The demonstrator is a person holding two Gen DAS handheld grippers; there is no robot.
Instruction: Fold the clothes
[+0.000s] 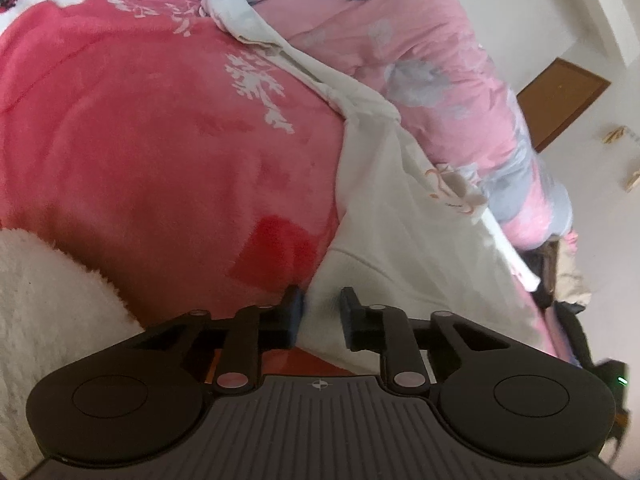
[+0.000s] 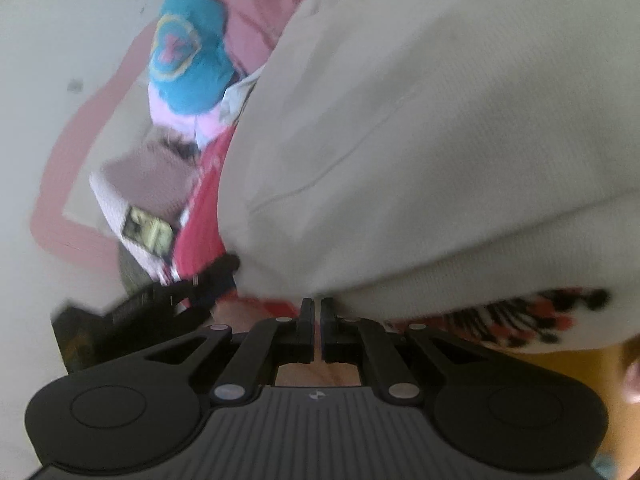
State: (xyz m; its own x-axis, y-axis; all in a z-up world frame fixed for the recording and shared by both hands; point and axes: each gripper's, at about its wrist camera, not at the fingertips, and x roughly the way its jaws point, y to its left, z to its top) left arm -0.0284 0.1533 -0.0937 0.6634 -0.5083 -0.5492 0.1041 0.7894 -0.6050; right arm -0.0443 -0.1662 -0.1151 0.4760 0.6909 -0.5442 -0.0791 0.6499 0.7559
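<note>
Lying on a pink blanket [image 1: 152, 152] on the bed, a cream garment [image 1: 400, 240] is seen with its edge between the narrowly parted left tongs [image 1: 322, 300]. The right tongs [image 2: 319, 304] are pressed nearly together beneath its draped fabric; whether cloth is pinched cannot be told.

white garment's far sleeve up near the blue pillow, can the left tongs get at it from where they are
Probably not without moving. The left tongs sit at the near hem of the white cotton garment, with cloth between the jaws. The long white sleeve lies far up the red fleece blanket, though nothing blocks that path.
</note>
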